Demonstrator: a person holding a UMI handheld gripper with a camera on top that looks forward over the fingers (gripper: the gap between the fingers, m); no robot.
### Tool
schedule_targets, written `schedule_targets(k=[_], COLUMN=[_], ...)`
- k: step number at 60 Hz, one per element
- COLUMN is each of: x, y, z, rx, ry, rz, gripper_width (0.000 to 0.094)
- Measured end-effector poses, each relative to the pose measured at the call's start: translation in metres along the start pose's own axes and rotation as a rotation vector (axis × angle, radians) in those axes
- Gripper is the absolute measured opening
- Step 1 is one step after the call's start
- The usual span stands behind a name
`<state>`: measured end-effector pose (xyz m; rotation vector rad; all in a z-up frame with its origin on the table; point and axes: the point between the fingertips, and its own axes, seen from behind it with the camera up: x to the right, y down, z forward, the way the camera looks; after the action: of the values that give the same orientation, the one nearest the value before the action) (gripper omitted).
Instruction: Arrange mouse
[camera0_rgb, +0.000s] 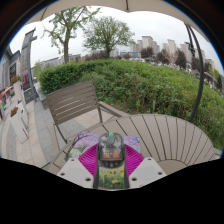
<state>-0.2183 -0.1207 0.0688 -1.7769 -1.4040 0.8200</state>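
Outdoor patio shot, going left to right: a slatted chair (72, 100) sits off to the left, tucked against a round slatted table (165, 135) that spreads out to the right. Hedge (140, 80) runs behind it, trees and buildings further back.

The mouse (111, 158) is dead centre between the fingers, right at the table's near edge. It's dark greyish with busy, colourful graphics on its top. Long axis runs straight away from the camera; can't tell which end is the front. There's print on it but nothing I can actually read.

The gripper (111, 160) looks clamped on it, both magenta pads (90, 158) pressed against its sides.
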Motion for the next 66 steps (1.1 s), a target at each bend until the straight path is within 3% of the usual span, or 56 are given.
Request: schedule_targets(k=[7,12,15,17,21,24,28,41,53,66], x=[-0.016,-0.022,-0.021,-0.020,-0.019,-0.019,-0.013,0.014,0.060,0.091], y=[0.046,0.071,0.068,0.067,0.065,0.058,0.043,0.018,0.033,0.064], z=[0.042,0.056,0.056,0.057,0.043,0.023,-0.010,-0.166,-0.298,-0.388], rx=[-0.069,-0.112,-0.086,-0.103,-0.129,-0.140,-0.136,-0.166,-0.199,-0.197], ry=[0.028,0.035,0.039,0.051,0.053,0.048,0.052,0.027,0.032,0.008], rz=[-0.028,-0.023,-0.026,-0.030,-0.030,-0.021,-0.022,-0.020,-0.077,-0.167], gripper_width=[0.0346,0.0412,0.0464,0.0541,0.0868,0.0814,0.0852,0.0849,0.0853,0.0852])
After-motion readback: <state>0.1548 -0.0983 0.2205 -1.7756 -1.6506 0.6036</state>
